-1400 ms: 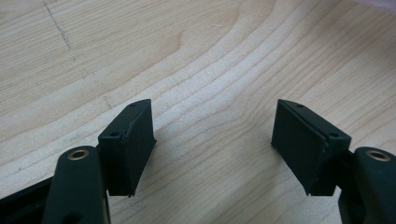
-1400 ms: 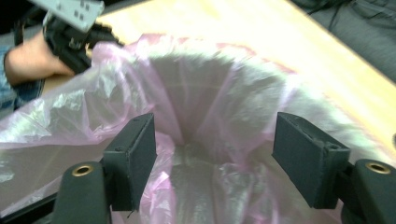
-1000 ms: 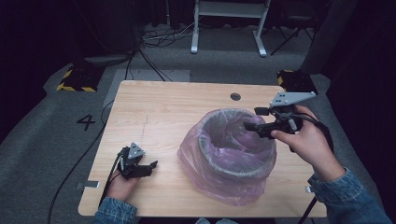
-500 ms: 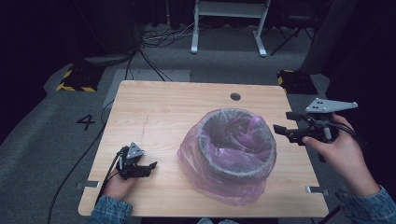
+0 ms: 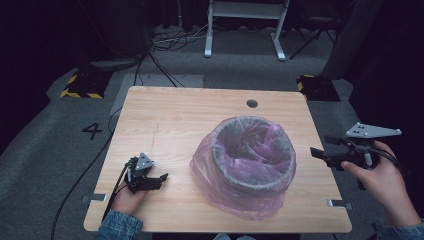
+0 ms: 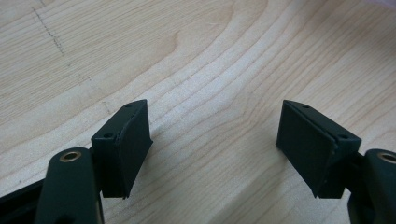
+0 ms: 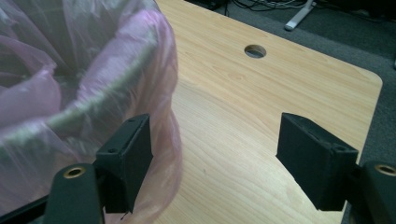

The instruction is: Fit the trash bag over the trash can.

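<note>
Left gripper (image 5: 161, 178): rests low on the wooden table (image 5: 175, 125) at about 7 o'clock from table centre, held by the left hand (image 5: 127, 200). In the left gripper view its 2 jaws stand wide apart over bare wood, nothing between them.

Bin (image 5: 250, 155): a round container lined with a pink plastic bag (image 5: 240, 200), upright, at about 4 o'clock from table centre. The bag folds over the rim and bunches on the table around the base.

Right gripper (image 5: 320, 154): held by the right hand (image 5: 382, 177) past the table's right edge, at 3 o'clock from the bin, apart from it. Its jaws have just been opening and stand wide, nothing between them. In the right gripper view the bag lies behind the left pad (image 7: 128, 158); contact cannot be told.
</note>
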Tool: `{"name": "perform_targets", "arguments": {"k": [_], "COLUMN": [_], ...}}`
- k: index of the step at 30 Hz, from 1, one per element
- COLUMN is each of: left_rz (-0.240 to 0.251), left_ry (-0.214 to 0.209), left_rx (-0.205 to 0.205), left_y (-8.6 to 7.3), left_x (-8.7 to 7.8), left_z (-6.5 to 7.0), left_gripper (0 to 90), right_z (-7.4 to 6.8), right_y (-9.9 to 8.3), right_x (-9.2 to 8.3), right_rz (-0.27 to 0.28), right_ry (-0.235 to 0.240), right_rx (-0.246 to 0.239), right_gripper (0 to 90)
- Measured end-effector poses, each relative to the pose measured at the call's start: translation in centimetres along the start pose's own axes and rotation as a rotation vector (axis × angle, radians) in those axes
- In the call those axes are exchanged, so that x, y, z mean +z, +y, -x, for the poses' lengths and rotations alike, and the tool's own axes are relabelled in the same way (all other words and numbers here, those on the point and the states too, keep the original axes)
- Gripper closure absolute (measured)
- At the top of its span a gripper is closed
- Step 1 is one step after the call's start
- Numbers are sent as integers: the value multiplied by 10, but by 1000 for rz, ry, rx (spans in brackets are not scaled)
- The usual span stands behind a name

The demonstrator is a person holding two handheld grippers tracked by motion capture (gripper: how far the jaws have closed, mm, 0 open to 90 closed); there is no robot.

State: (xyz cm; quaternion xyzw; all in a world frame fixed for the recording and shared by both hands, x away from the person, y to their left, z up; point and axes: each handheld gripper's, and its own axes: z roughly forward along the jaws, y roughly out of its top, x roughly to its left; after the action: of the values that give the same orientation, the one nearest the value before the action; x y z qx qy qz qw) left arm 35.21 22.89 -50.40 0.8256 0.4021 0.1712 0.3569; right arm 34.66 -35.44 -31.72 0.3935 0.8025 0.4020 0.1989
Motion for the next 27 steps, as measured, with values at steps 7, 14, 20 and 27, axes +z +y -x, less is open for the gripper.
{"name": "perform_targets", "arguments": {"k": [7, 14, 20, 27], "left_rz": [0, -1, -1, -1], "left_ry": [1, 2, 3, 3], "left_rx": [0, -7, -8, -8], "left_y": [0, -1, -1, -1], "left_x": [0, -1, -1, -1], "left_z": [0, 1, 1, 0], "left_gripper": [256, 256, 255, 255], "right_z": [4, 5, 9, 10], "right_y": [-26, -61, -87, -110], "right_x": [4, 19, 28, 44], "right_rz": [7, -6, -18, 18], "right_ry": [-14, -3, -41, -79], "right_rx": [34, 80, 110, 121], "right_gripper": [257, 256, 256, 258]}}
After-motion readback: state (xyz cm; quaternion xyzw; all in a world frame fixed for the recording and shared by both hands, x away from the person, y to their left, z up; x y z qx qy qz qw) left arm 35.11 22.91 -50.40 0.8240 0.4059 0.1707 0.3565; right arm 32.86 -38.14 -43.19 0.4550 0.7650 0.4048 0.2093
